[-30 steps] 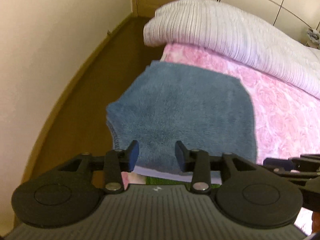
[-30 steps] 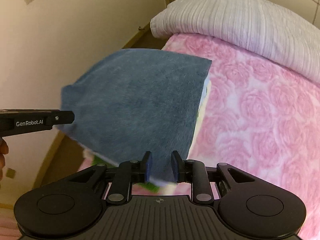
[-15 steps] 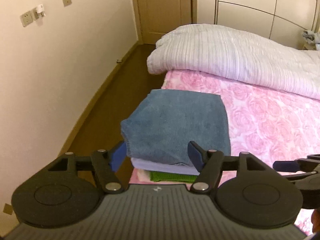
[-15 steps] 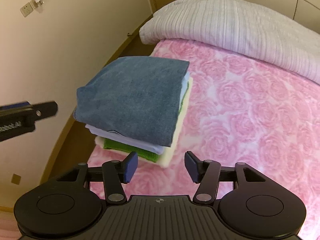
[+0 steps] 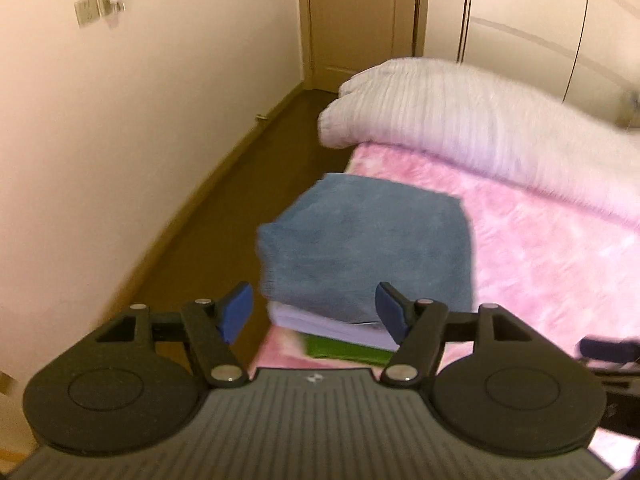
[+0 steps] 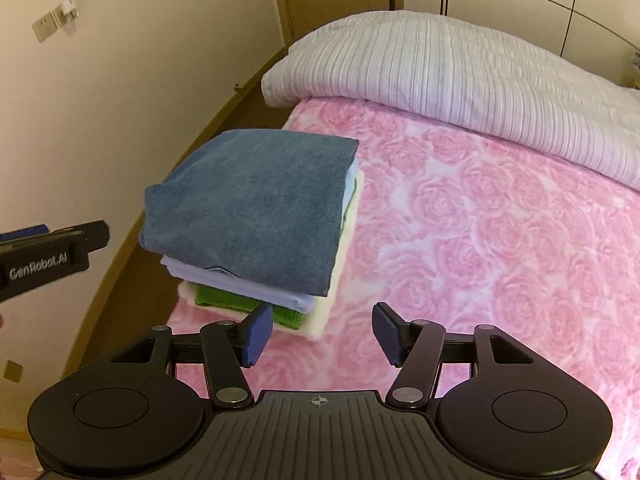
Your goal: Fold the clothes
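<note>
A folded blue-grey towel (image 6: 256, 208) tops a stack of folded clothes at the bed's left edge; beneath it lie a pale lilac piece (image 6: 240, 284), a green one (image 6: 224, 300) and a cream one (image 6: 320, 316). The same towel (image 5: 368, 248) fills the middle of the left wrist view. My left gripper (image 5: 314, 316) hangs open above the stack's near edge, nothing between its pads. My right gripper (image 6: 322, 334) is above the pink bedspread (image 6: 480, 240) just in front of the stack; its jaws are opening with nothing between them. The left gripper's body (image 6: 48, 256) shows at the left of the right wrist view.
A white ribbed duvet (image 6: 460, 80) is bunched across the bed's far end. A brown floor strip (image 5: 224, 216) runs between the bed and the cream wall (image 5: 120, 140). A door (image 5: 360, 20) and wardrobe panels stand at the back.
Both grippers let go of the blue-grey towel, spread their jaws wide and drew back and up. The towel now lies flat on the stack.
</note>
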`<control>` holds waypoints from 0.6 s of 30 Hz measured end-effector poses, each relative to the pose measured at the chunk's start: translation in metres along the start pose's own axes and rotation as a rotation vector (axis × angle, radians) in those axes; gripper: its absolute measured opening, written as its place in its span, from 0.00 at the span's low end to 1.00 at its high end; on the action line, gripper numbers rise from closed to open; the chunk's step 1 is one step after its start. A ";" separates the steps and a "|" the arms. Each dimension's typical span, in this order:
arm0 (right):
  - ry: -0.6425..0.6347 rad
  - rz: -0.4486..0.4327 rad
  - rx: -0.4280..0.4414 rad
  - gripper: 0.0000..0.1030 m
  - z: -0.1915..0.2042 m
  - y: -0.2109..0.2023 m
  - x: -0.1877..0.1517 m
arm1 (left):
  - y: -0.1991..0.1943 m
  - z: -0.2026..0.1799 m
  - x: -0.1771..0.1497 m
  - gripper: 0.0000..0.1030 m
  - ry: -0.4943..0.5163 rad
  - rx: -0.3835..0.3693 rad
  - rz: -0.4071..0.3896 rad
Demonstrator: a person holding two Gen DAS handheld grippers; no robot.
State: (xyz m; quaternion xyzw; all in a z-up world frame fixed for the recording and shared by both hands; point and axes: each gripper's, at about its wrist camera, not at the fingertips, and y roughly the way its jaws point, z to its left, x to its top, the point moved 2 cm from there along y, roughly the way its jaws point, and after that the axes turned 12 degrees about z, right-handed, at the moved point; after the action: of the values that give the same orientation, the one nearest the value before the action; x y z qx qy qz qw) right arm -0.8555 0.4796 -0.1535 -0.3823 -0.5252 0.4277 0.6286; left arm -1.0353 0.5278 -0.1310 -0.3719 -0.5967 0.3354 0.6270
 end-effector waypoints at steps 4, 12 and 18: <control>0.028 0.001 0.009 0.57 -0.013 -0.003 -0.001 | 0.004 -0.010 0.001 0.54 0.038 -0.012 0.046; -0.084 0.020 0.062 0.57 -0.034 -0.006 0.007 | 0.005 -0.040 -0.010 0.53 0.018 0.036 0.099; -0.223 0.036 0.109 0.57 -0.065 -0.006 0.018 | -0.008 -0.076 -0.020 0.53 -0.086 0.103 0.101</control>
State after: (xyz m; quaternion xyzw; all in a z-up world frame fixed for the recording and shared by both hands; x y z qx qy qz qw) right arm -0.7892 0.4921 -0.1519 -0.3070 -0.5609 0.5066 0.5783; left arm -0.9610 0.5014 -0.1353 -0.3539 -0.5856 0.4124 0.6015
